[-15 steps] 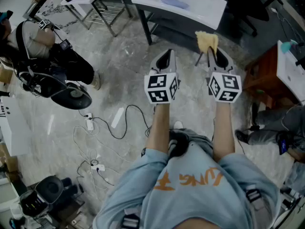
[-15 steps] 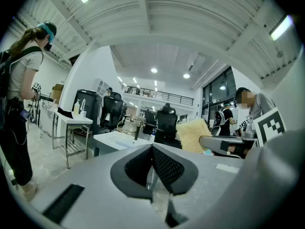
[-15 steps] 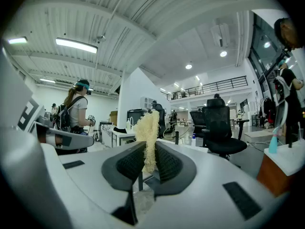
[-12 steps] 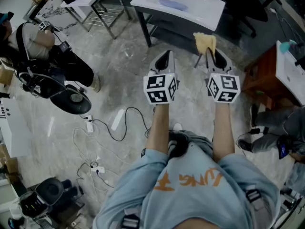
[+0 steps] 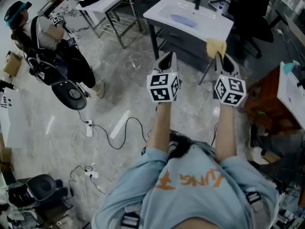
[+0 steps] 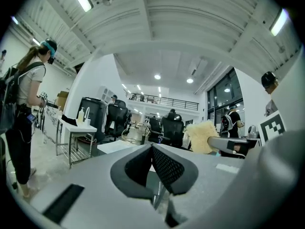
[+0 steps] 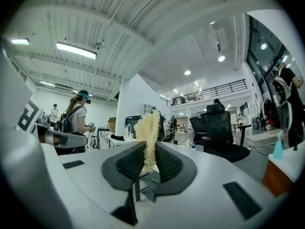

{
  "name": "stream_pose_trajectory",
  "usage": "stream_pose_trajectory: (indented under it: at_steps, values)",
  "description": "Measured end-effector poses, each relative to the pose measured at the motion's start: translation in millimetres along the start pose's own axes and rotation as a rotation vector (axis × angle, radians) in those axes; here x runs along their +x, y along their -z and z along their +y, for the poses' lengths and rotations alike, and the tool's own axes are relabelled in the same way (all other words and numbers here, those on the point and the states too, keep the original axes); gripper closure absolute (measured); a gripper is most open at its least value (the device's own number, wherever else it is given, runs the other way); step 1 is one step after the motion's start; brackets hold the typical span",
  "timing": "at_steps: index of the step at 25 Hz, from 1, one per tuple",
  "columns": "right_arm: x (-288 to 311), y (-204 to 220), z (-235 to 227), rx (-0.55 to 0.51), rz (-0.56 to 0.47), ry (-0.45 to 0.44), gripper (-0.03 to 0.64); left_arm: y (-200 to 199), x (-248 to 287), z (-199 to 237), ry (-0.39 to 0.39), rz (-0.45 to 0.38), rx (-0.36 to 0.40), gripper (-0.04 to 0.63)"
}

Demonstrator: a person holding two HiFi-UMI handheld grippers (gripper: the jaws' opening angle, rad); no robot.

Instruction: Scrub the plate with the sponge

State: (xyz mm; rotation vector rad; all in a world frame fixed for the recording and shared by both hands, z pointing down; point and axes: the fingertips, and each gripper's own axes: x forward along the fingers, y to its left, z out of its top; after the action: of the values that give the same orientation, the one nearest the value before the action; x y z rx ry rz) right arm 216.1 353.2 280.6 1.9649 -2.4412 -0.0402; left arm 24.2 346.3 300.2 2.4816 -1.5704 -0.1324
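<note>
The yellow sponge (image 7: 148, 123) is pinched in the right hand-held gripper (image 7: 147, 152), sticking out past its jaw tips. The left hand-held gripper (image 6: 152, 151) is closed, empty.

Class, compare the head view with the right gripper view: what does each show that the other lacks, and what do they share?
Only the head view shows the floor cables, a bluish oval thing lying on the white sink unit, and the wearer's forearms. Only the right gripper view shows the ceiling strip lights and the balcony railing. Both show the right gripper shut on the yellow sponge, and a person in a cap standing off to the left.
</note>
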Motion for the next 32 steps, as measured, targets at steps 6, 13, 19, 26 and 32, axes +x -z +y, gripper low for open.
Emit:
stream_pose_trajectory:
  at_steps: [6, 13, 19, 26, 32]
  values:
    - [30, -4, 14, 0.0, 0.003, -0.061, 0.561, -1, 14, 30, -0.006, 0.028, -0.03, 0.592]
    - [81, 4, 13, -0.025, 0.016, -0.075, 0.56, 9, 62, 67, 0.021, 0.061, -0.055, 0.592]
    - [151, 17, -15, -0.057, 0.034, -0.032, 0.56, 24, 149, 94, 0.065, 0.069, -0.123, 0.592]
    - [256, 43, -32, -0.091, 0.153, -0.029, 0.56, 32, 252, 146, 0.062, 0.127, -0.218, 0.592]
    - [359, 66, -43, -0.071, 0.227, 0.004, 0.56, 51, 346, 214, 0.056, 0.247, -0.255, 0.592]
